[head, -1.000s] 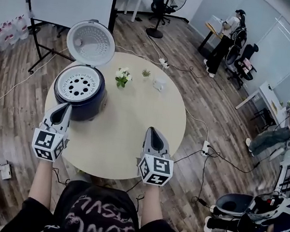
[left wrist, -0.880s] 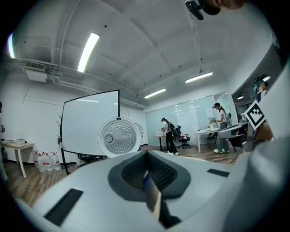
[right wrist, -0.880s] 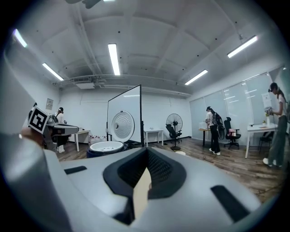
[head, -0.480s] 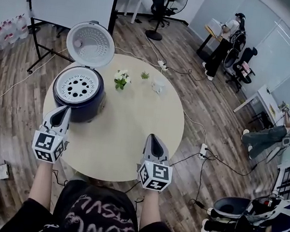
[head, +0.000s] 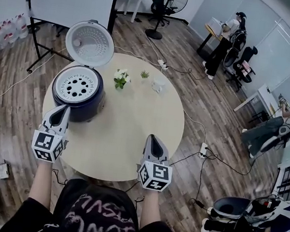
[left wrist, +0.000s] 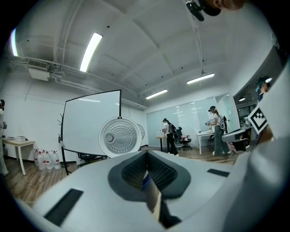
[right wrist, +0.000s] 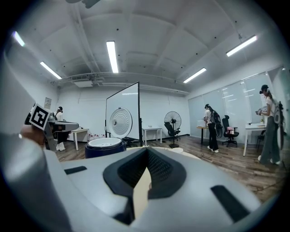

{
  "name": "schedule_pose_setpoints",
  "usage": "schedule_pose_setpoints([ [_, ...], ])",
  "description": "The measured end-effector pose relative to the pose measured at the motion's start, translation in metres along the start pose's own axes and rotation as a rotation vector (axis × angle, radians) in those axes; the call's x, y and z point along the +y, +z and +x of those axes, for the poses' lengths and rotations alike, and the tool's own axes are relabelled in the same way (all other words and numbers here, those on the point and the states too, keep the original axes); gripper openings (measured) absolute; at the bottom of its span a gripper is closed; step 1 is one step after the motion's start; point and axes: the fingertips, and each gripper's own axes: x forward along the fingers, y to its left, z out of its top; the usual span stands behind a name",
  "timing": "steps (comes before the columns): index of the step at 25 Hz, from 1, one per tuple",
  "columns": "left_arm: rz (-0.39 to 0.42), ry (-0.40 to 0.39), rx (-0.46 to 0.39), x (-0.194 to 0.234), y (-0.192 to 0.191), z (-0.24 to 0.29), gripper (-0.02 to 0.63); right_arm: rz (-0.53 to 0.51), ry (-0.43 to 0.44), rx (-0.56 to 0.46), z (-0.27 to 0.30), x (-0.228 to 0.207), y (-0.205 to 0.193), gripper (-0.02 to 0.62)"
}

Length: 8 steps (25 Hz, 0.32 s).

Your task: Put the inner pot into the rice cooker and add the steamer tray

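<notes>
We hold both grippers closed and empty at the near edge of the round surface, with the steamer tray already seated in the rice cooker.

The left gripper (head: 63, 109) has its jaws together with nothing between them, and its tip is just beside the dark blue rice cooker (head: 78, 104). The right gripper (head: 152, 139) also has its jaws together on nothing and is well apart from the cooker, over the pale surface (head: 130, 111). The white perforated steamer tray (head: 77, 84) lies in the cooker's mouth, so we cannot make out the inner pot beneath it. The lid (head: 90, 43) stands tipped up behind. Each gripper's cube carries black-and-white square markers. The pale print on our dark shirt (head: 96, 214) is too blurred to read. Small white flowers (head: 121, 76) and a white cup (head: 159, 83) stand on the far half.
</notes>
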Motion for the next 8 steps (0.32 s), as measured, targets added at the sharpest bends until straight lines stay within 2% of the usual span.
schedule_pose_setpoints([
  [8,0.015,0.008,-0.007,0.0034,0.0045,-0.0011,0.012,-0.01,0.003,-0.004,0.0029,-0.0011,0.0037,0.005],
])
